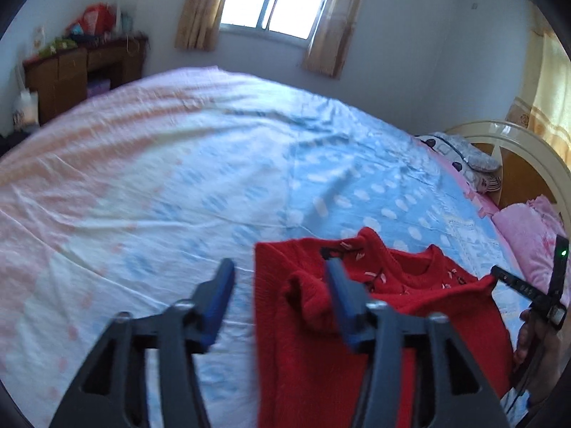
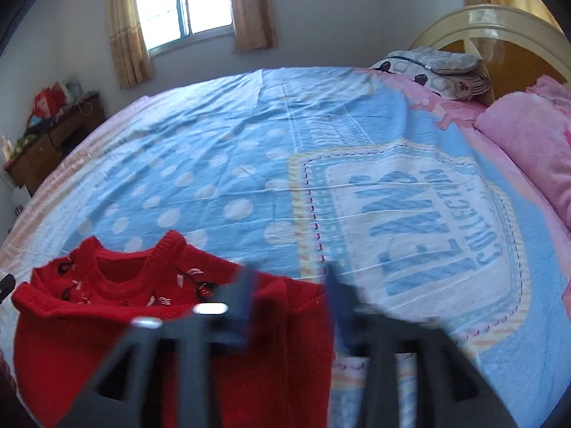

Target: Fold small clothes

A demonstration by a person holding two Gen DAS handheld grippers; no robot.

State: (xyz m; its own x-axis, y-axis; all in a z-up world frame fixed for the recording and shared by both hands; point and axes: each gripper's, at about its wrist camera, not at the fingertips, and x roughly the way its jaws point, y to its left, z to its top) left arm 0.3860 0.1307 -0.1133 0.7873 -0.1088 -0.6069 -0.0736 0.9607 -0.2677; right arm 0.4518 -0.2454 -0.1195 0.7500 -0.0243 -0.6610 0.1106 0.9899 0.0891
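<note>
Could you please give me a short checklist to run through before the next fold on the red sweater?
1. Left gripper jaws apart, nothing pinched: ok.
2. Right gripper jaws apart, with the red sweater's edge in the gap but not clamped: ok, though the view is blurred.
3. Sweater lying flat on the bedsheet: not ok, the shoulders are turned over and bunched near the collar.
4. Bare sheet beyond the sweater for working: ok.
5. Pink pillow apart from the sweater: ok.
6. Sweater's lower hem lying straight: cannot tell, it is hidden behind the grippers.
</note>
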